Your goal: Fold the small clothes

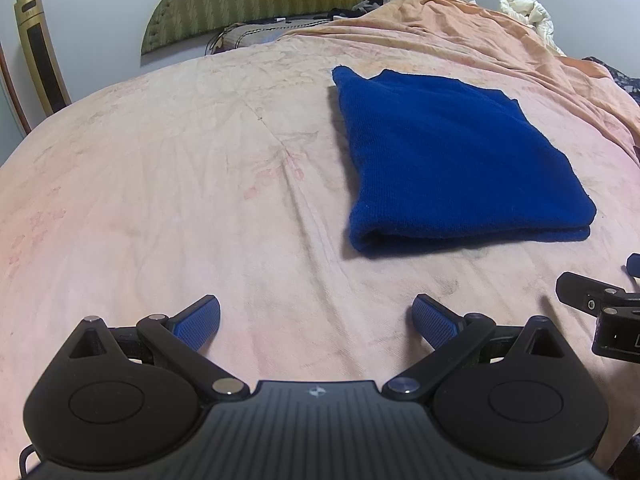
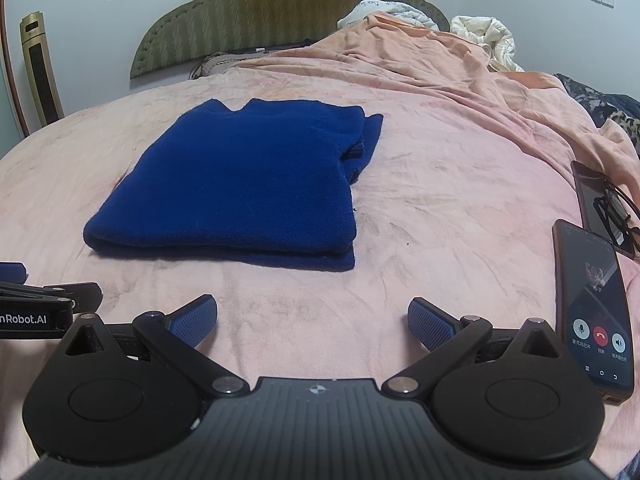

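A dark blue knitted garment (image 1: 452, 160) lies folded into a flat rectangle on the pink bed sheet (image 1: 160, 200); it also shows in the right wrist view (image 2: 240, 184). My left gripper (image 1: 316, 320) is open and empty, resting low over the sheet in front and to the left of the garment. My right gripper (image 2: 312, 320) is open and empty, just in front of the garment's near edge. Each gripper's body shows at the edge of the other's view.
A phone with a lit call screen (image 2: 592, 308) lies on the sheet at the right, a second dark phone with cables (image 2: 604, 208) behind it. An orange blanket (image 2: 440, 64) is heaped at the back right. A padded headboard (image 2: 280, 12) and a tower heater (image 2: 38, 68) stand behind.
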{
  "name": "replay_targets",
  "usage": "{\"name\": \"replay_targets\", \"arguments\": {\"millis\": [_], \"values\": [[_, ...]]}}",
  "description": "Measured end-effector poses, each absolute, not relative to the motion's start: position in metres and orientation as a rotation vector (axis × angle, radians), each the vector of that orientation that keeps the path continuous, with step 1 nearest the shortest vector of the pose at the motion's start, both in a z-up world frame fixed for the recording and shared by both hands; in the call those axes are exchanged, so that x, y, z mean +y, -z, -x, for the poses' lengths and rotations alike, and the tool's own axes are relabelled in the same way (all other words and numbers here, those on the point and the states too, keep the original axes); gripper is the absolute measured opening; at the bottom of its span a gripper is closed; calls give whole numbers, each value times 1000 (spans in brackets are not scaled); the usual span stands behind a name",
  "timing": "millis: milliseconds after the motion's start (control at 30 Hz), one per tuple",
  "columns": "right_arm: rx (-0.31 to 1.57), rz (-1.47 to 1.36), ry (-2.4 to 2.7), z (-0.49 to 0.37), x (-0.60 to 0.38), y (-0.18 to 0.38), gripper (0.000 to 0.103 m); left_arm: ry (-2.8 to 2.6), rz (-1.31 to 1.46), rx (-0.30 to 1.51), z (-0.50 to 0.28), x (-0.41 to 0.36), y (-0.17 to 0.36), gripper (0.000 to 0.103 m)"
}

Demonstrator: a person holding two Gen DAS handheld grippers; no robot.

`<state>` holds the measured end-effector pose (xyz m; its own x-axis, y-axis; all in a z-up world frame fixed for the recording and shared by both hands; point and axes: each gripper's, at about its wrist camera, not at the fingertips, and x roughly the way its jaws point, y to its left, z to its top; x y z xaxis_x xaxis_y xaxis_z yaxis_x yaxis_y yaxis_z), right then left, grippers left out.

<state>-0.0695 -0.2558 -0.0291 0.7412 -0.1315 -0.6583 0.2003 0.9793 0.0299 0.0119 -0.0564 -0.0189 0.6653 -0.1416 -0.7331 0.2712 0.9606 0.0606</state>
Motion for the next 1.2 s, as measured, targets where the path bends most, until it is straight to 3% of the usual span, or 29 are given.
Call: {"name": "replay_targets", "arguments": {"millis": [1200], "values": [[704,-118,177,74,-259,28,102,241,-195,814,-10,-64,19,103]]}}
